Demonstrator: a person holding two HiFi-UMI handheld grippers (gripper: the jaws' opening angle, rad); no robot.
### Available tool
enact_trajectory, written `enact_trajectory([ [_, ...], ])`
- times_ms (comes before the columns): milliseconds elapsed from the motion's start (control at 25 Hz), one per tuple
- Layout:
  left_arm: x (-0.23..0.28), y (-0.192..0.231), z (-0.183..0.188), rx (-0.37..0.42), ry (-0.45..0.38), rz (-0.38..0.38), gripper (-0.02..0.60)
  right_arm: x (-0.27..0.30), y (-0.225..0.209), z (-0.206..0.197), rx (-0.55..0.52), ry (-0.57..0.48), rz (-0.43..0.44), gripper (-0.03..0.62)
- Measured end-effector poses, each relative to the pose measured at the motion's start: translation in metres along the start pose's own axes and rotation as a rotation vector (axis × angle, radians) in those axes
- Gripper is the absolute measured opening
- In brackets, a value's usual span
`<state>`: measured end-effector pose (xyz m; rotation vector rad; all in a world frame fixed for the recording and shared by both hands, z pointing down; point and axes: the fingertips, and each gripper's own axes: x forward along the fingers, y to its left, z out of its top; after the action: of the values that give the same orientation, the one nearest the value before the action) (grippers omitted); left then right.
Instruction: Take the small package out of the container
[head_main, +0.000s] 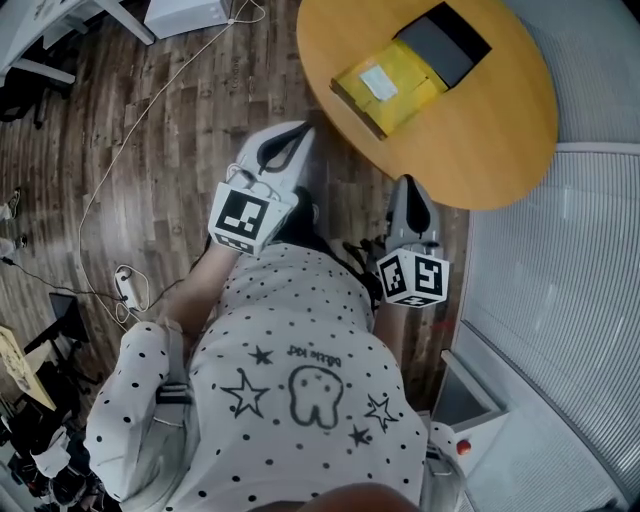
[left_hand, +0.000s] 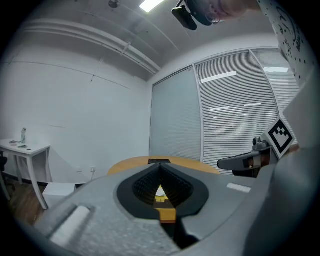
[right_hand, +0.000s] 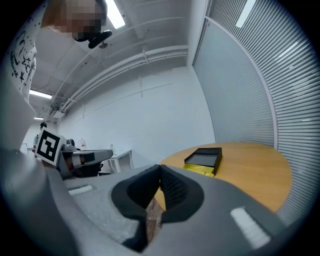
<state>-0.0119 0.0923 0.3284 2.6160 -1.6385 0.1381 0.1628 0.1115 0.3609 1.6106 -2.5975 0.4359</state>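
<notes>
A round wooden table (head_main: 500, 130) carries a shallow black container (head_main: 445, 42) with a yellow package (head_main: 385, 90) lying flat against its near side. The right gripper view shows the same container (right_hand: 204, 157) and package (right_hand: 200, 169) at mid-distance. Both grippers are held in front of the person, short of the table's edge. My left gripper (head_main: 302, 132) hangs over the floor with its jaws together and nothing held; through it (left_hand: 160, 167) a sliver of yellow shows. My right gripper (head_main: 405, 184) is just at the table's near rim, shut and empty (right_hand: 160, 169).
Cables and a power strip (head_main: 128, 285) lie on the wooden floor at the left. White desk legs (head_main: 130, 20) stand at the top left. Window blinds (head_main: 570, 300) run along the right, with a white box with a red button (head_main: 460, 445) below them.
</notes>
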Motion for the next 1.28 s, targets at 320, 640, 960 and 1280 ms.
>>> enact_trajectory([
  [320, 0.002, 0.000, -0.002, 0.004, 0.000, -0.002, 0.009, -0.004, -0.004, -0.003, 0.008, -0.002, -0.019, 0.003],
  [640, 0.016, 0.009, -0.008, -0.005, 0.013, -0.017, 0.011, 0.009, -0.010, -0.003, 0.010, 0.013, -0.039, 0.003],
  [960, 0.048, 0.042, -0.003, -0.020, 0.002, -0.034, 0.009, 0.050, -0.010, 0.006, -0.002, 0.034, -0.043, 0.003],
  [1280, 0.097, 0.076, 0.015, -0.014, 0.005, -0.079, 0.009, 0.104, -0.018, 0.037, 0.001, 0.027, -0.070, 0.004],
])
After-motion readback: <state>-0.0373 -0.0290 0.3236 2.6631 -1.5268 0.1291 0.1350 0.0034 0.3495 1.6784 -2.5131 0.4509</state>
